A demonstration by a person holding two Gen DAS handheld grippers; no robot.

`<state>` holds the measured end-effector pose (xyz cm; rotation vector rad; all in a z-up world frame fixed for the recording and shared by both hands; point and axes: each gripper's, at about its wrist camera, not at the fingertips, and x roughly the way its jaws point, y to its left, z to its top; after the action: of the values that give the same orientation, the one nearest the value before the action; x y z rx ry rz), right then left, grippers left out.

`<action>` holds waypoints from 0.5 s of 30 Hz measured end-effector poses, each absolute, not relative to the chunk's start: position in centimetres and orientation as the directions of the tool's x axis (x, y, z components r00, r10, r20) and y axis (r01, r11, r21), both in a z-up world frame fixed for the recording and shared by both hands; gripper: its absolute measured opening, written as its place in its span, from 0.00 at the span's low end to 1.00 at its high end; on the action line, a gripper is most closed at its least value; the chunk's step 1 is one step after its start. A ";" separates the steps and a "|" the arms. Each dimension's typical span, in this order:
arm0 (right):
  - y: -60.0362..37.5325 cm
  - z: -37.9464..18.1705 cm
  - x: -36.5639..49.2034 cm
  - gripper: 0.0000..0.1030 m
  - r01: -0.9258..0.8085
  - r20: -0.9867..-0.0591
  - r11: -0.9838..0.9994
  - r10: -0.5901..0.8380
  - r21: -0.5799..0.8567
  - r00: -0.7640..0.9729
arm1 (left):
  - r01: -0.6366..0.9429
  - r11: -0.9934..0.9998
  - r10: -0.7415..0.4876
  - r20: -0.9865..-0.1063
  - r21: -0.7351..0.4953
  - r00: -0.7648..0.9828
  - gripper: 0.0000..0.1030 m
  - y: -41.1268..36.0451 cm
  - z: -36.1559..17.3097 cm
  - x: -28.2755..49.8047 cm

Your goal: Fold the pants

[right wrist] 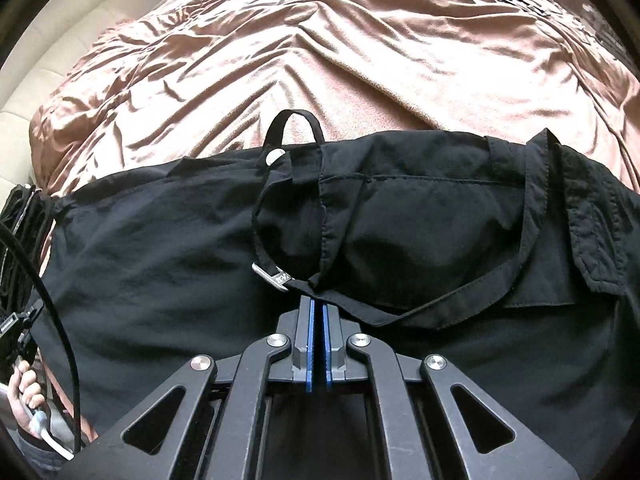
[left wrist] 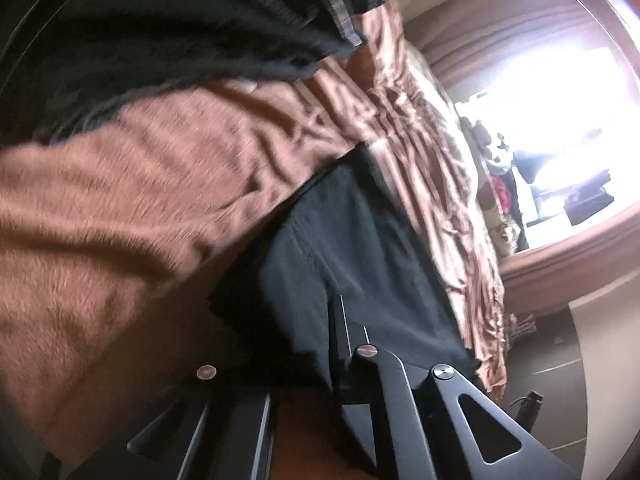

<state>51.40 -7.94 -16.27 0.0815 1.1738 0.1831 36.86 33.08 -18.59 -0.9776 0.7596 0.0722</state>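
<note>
Black pants (right wrist: 160, 260) lie spread across a brown satin bedspread (right wrist: 320, 60), with a white snap (right wrist: 274, 157), a metal buckle (right wrist: 272, 276) and a loose strap on top. My right gripper (right wrist: 318, 304) points down at them, its blue pads together on a fold of the cloth just below the buckle. In the blurred left wrist view the pants (left wrist: 340, 220) drape over my left gripper (left wrist: 348, 328), which is shut with the cloth pinched at its tips; one finger is hidden under the fabric. More black cloth (left wrist: 160, 32) hangs at the top of that view.
A person's hand (right wrist: 28, 392) holds a handle with cables at the left edge. A cream padded panel (right wrist: 60, 40) borders the bed on the left. A bright window (left wrist: 560, 100), a pile of clutter (left wrist: 504, 168) and floor (left wrist: 560, 360) lie beyond the bed's edge.
</note>
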 end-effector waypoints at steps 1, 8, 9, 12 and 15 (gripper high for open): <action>-7.9 -16.1 51.2 0.00 -0.101 -0.911 0.982 0.185 0.158 0.369 | -0.370 0.583 -0.270 -0.602 -0.723 0.751 0.03 33.1 -18.1 36.9; -8.1 -15.8 48.6 0.01 -0.130 -0.914 0.971 0.234 0.201 0.333 | -0.292 0.598 -0.286 -0.539 -0.746 0.792 0.03 32.8 -13.8 37.8; -8.1 -15.8 48.2 0.01 -0.134 -0.913 0.969 0.241 0.208 0.328 | -0.283 0.602 -0.289 -0.534 -0.747 0.795 0.03 32.6 -13.3 37.9; -8.0 -15.8 46.7 0.01 -0.152 -0.913 0.965 0.252 0.213 0.322 | -0.252 0.618 -0.299 -0.520 -0.745 0.800 0.03 31.9 -11.4 38.7; -8.2 -15.8 45.2 0.01 -0.156 -0.915 0.960 0.271 0.234 0.299 | -0.221 0.625 -0.311 -0.499 -0.748 0.809 0.03 31.4 -9.6 39.4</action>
<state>45.24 -8.23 -15.82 0.1072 1.2355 0.2842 39.40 31.40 -9.62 -0.9108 0.6493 -0.0558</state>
